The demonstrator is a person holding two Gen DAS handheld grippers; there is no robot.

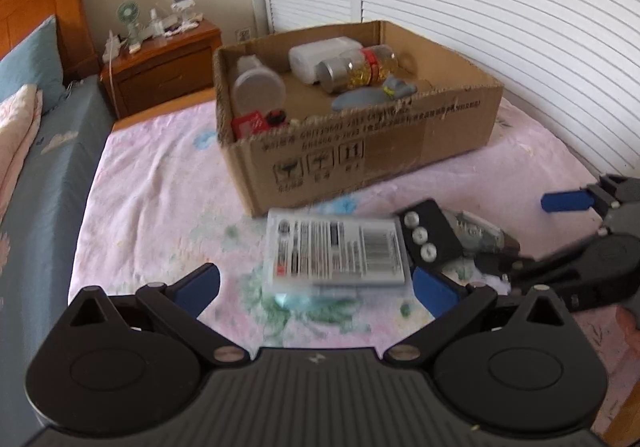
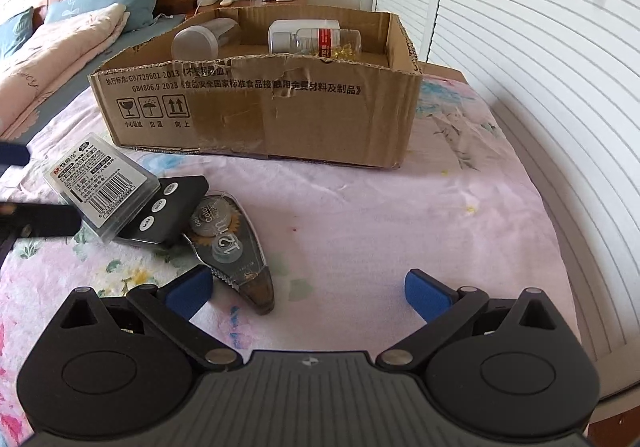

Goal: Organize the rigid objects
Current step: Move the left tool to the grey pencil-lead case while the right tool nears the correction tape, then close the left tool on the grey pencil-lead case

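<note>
A clear plastic case with a barcode label (image 1: 336,253) (image 2: 102,183) lies on the pink bedspread, overlapping a black remote with three white buttons (image 1: 430,235) (image 2: 168,209). A tape dispenser (image 2: 236,251) (image 1: 478,237) lies beside the remote. My left gripper (image 1: 316,289) is open, its blue fingers on either side of the case's near end. My right gripper (image 2: 308,293) is open and empty over bare bedspread, just right of the dispenser. It shows in the left wrist view (image 1: 568,203). An open cardboard box (image 1: 360,151) (image 2: 256,115) stands behind.
The box holds a pill bottle (image 1: 360,69) (image 2: 320,41), a white container (image 1: 320,55), a clear jar (image 1: 258,89) (image 2: 198,39) and small items. A wooden nightstand (image 1: 160,67) and pillows (image 2: 100,3) lie to the left. Louvred doors (image 2: 520,47) run along the right.
</note>
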